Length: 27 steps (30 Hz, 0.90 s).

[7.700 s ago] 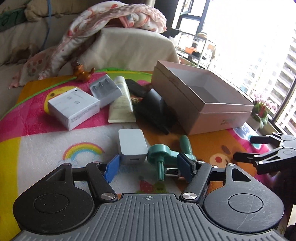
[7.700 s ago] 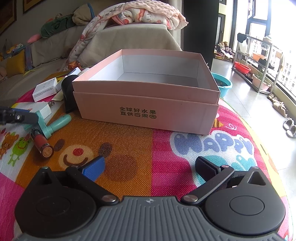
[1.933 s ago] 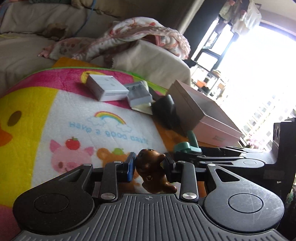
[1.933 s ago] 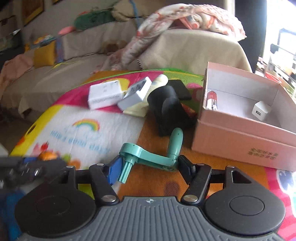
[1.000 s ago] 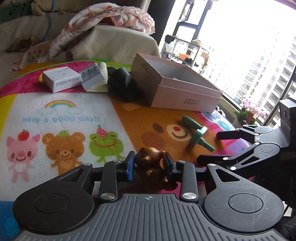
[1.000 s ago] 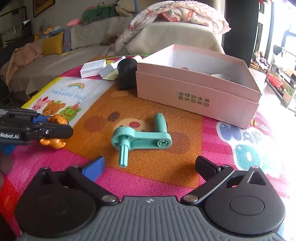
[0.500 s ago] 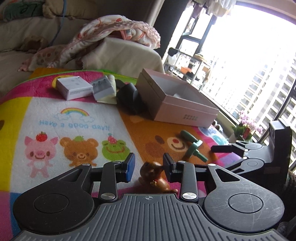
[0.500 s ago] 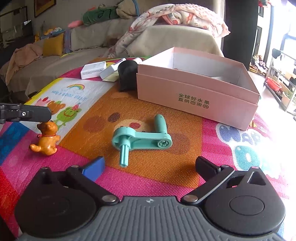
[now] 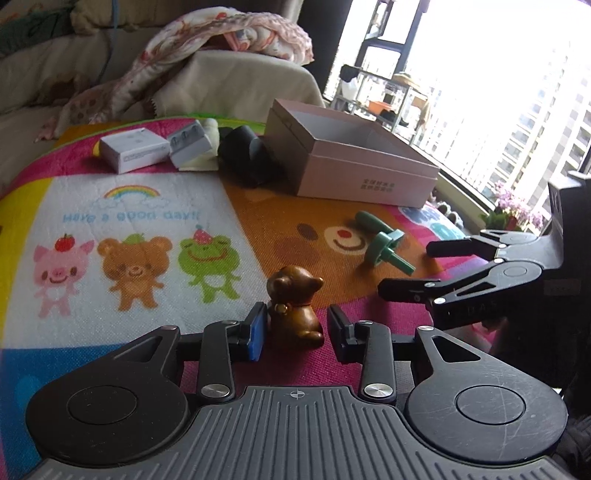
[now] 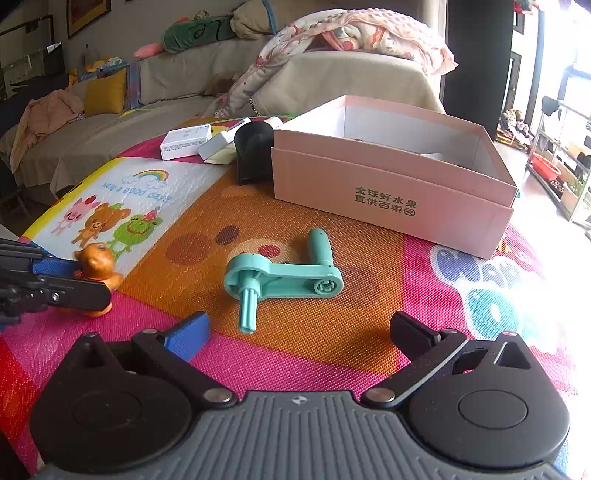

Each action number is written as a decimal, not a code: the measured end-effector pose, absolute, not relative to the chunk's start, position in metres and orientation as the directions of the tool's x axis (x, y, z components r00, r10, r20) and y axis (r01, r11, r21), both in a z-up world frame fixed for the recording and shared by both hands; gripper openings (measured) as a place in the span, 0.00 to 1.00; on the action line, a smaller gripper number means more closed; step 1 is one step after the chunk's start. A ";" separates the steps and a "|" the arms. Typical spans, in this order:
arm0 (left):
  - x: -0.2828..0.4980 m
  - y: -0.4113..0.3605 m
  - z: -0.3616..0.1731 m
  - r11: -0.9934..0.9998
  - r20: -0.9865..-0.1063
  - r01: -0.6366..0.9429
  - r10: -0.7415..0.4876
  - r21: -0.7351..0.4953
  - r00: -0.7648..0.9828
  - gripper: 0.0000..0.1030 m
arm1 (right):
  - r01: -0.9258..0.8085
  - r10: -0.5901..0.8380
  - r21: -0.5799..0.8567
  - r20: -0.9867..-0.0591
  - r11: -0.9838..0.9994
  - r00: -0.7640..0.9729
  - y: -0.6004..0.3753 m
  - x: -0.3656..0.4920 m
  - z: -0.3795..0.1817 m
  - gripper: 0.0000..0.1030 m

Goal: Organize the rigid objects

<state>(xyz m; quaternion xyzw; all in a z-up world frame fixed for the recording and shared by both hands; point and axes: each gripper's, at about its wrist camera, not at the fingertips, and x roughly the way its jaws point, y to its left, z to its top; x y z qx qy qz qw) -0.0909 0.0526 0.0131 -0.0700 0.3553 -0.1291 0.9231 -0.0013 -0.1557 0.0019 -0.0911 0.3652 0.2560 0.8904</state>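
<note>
One small brown bear figurine [image 9: 293,308] sits upright on the colourful play mat [image 9: 147,206], between the fingers of the left hand-held gripper [image 9: 295,334]. The blue pad [image 9: 256,332] on one side sits against or just beside the bear's flank, while the black pad [image 9: 338,332] on the other side stands clear of it, so the jaws are slightly spread and not pinching the figurine. In the right wrist view the same bear [image 10: 96,271] shows orange-brown at the left edge, with the left hand-held gripper's fingers around it, angled down toward the mat.

Near the bear, toward the middle of the mat, lies a teal plastic crank handle [image 10: 280,278], flat on the orange patch, apart from everything else. The right hand-held gripper [image 10: 299,334] hovers just short of it, tilted down, its jaws spread wide and empty.

Beyond the crank stands an open pink cardboard box [image 10: 388,199] with green printed characters on its side. A black rounded object [image 10: 253,151] touches the box's left end. Further left lie a white carton [image 10: 186,142] and a grey-white adapter [image 9: 186,142], close together. Behind the mat a sofa [image 10: 177,92] carries a crumpled patterned blanket [image 10: 354,33].
</note>
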 end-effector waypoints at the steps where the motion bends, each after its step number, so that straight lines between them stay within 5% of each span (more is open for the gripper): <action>1: -0.091 0.050 0.013 0.957 -0.640 0.201 -0.289 -0.208 0.712 0.35 | -0.520 0.388 0.025 -0.697 0.854 0.603 -0.156 -0.001 0.003 1.00; 8: -0.092 0.051 0.013 0.950 -0.639 0.219 -0.312 -0.223 0.703 0.35 | -0.504 0.388 0.035 -0.685 0.863 0.617 -0.146 0.013 0.007 0.91; 13: -0.094 0.047 0.014 0.947 -0.645 0.250 -0.321 -0.202 0.694 0.35 | -0.544 0.397 -0.004 -0.680 0.839 0.617 -0.134 0.016 0.011 0.69; 21: -0.088 0.039 0.035 0.920 -0.598 0.335 -0.387 -0.202 0.702 0.35 | -0.574 0.407 -0.068 -0.638 0.816 0.654 -0.156 -0.010 0.032 0.68; 27: -0.044 0.030 0.099 0.893 -0.431 0.410 -0.448 -0.185 0.783 0.35 | -0.470 0.376 -0.068 -0.504 0.880 0.778 -0.189 -0.006 0.075 0.68</action>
